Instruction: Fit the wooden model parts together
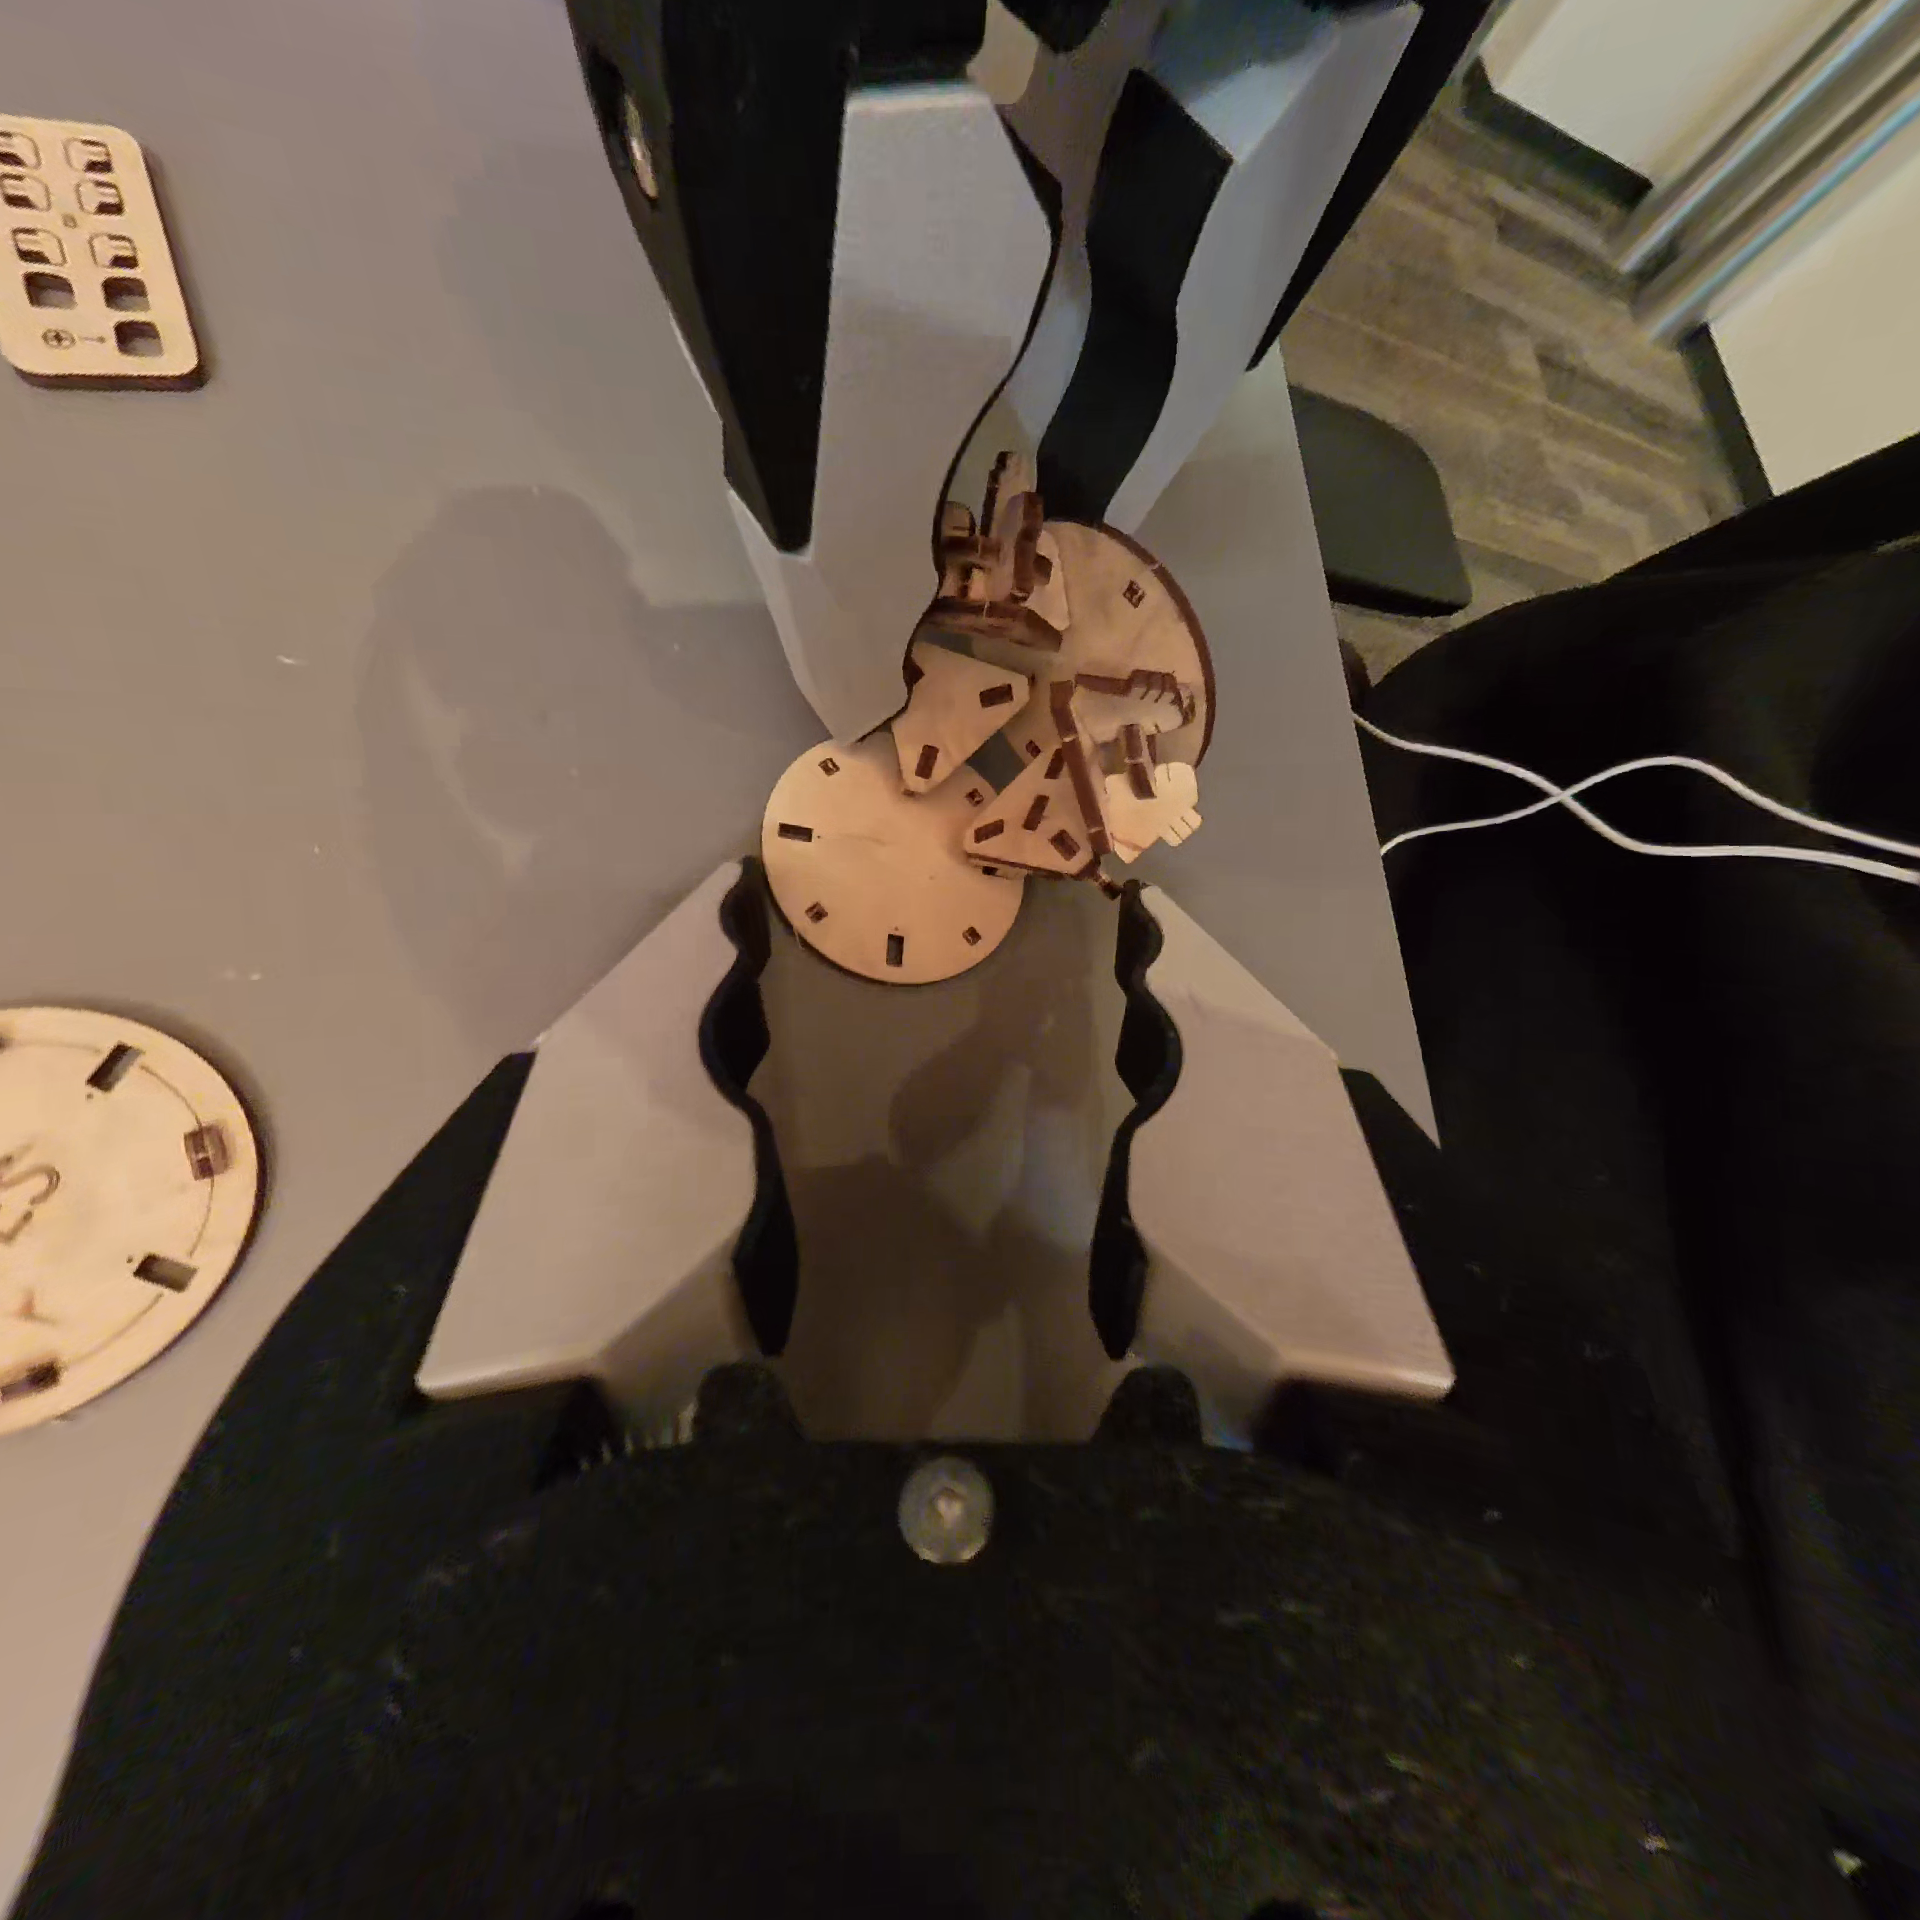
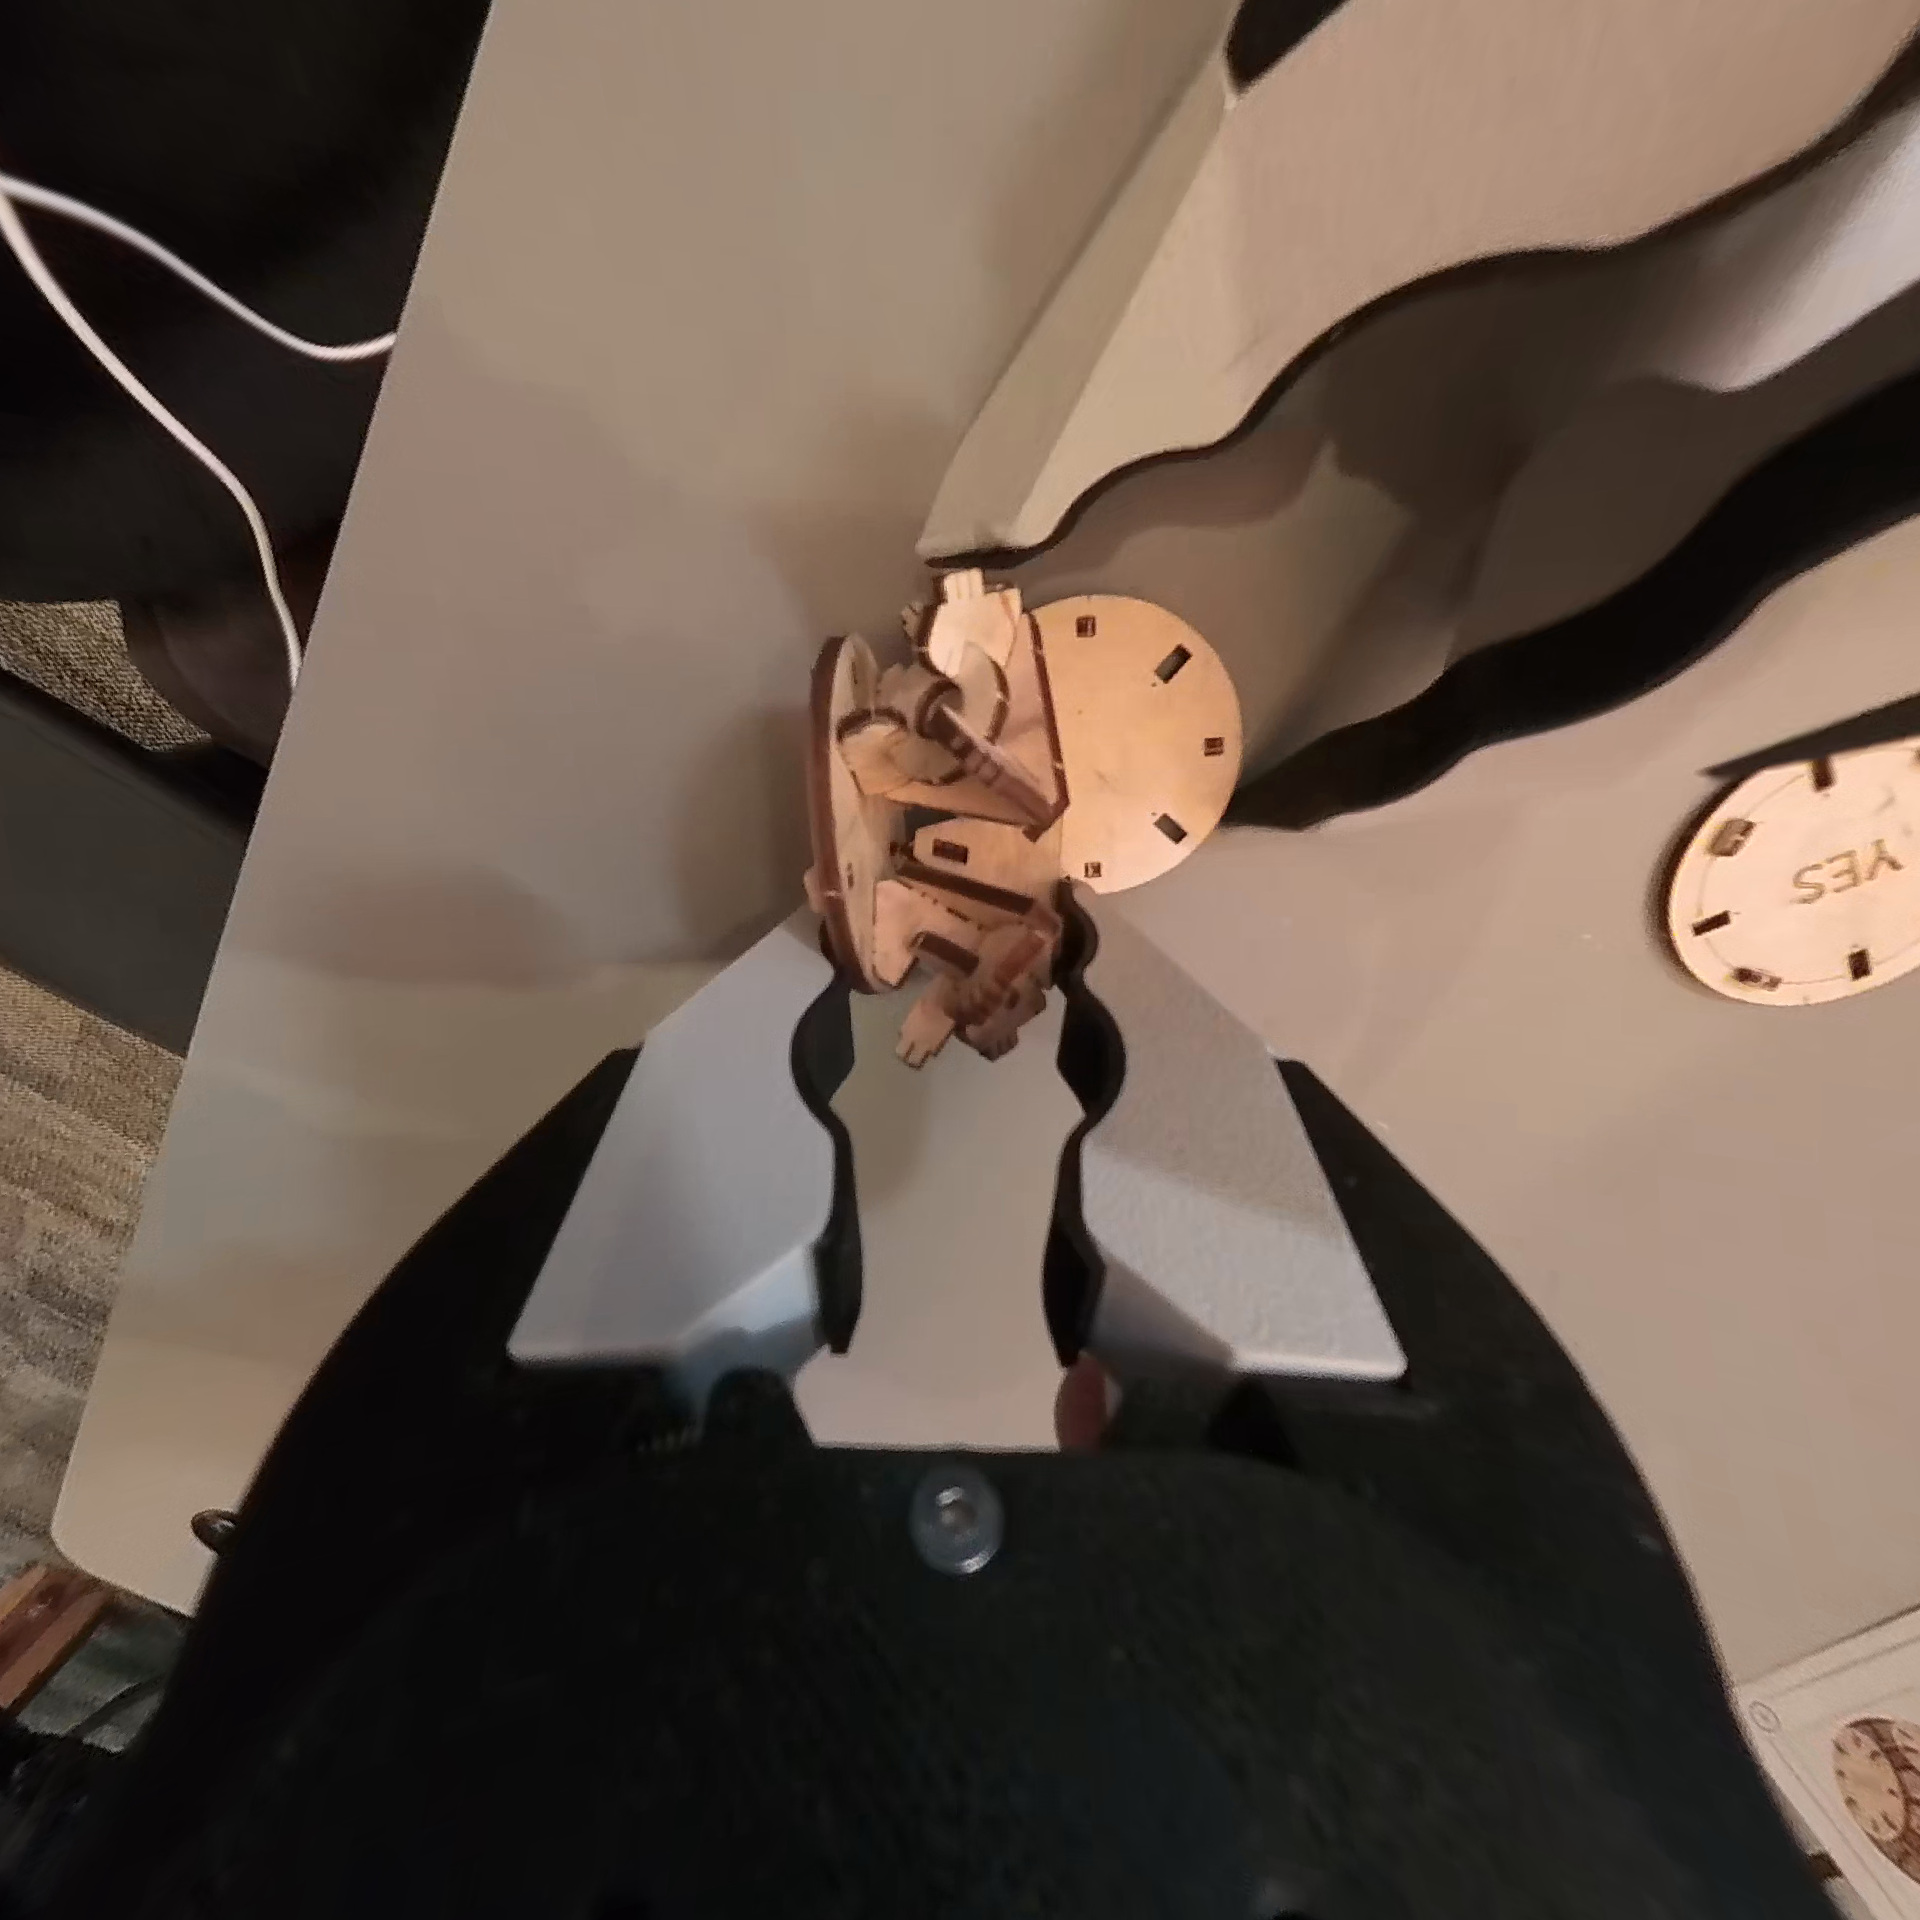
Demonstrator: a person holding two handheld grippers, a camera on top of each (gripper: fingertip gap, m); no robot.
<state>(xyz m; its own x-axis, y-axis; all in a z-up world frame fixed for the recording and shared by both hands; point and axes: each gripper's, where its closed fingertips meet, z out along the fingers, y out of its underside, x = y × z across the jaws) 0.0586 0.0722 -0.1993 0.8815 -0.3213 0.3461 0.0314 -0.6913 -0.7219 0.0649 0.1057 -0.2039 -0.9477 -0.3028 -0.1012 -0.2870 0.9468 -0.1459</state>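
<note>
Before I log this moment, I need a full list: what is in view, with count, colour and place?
Wooden assembly: one, pale wood, slotted parts on a disc, tilted, at the table's edge, clamped by the right gripper.
Slotted disc: one, pale wood, flat on the table, under the assembly.
Engraved disc: one, pale wood, farther along the table.
Punched card: one, pale wood, rectangular.
Table: one, grey.
Cables: two, white, beyond the table edge.
Left gripper: open, fingertips beside the slotted disc.
Right gripper: shut on the assembly.
</note>
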